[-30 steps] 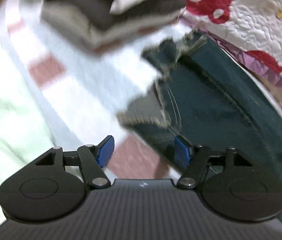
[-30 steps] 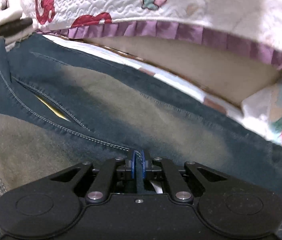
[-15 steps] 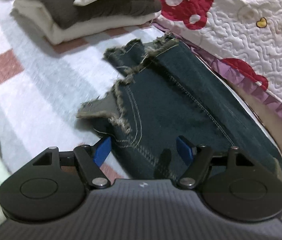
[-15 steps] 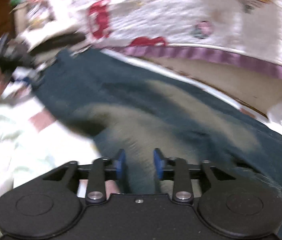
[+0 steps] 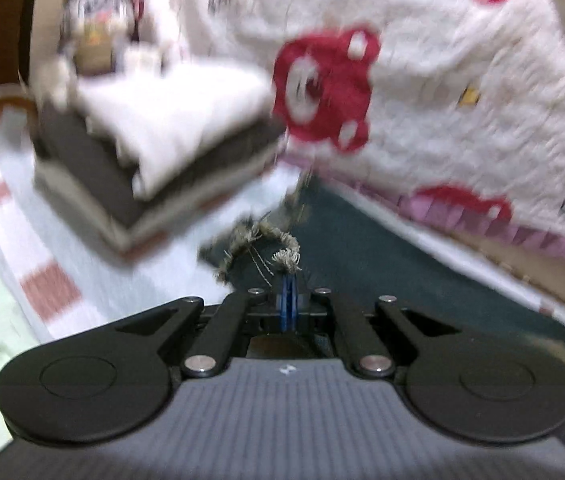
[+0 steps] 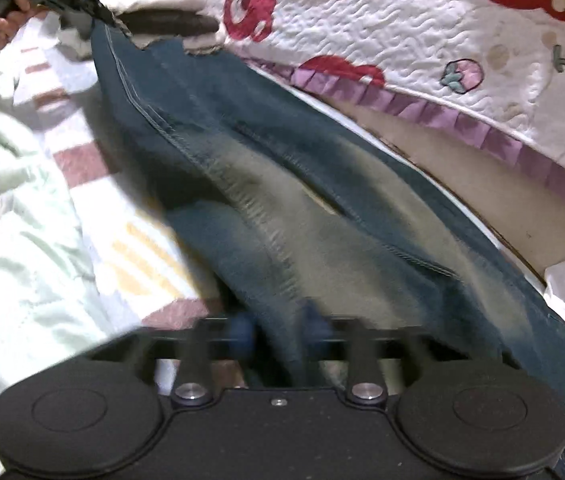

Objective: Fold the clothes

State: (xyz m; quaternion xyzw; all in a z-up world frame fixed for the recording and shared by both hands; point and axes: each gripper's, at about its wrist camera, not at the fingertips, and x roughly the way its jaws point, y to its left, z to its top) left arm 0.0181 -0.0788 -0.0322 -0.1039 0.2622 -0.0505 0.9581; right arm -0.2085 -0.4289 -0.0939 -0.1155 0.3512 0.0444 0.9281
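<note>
The left claw (image 5: 287, 307) is clenched on the frayed hem (image 5: 258, 242) of dark blue jeans (image 6: 282, 184), at the lower centre of its frame. The right claw (image 6: 276, 330), blurred at the bottom of its frame, has its blue pads apart with denim between them, not clamped. The jeans stretch diagonally across a striped bed sheet (image 6: 78, 160), from upper left to lower right. A stack of folded clothes (image 5: 154, 148) sits at upper left, beside a white quilt with red bears (image 5: 462, 80). A hand (image 6: 12, 14) holds the left tool, upper left.
</note>
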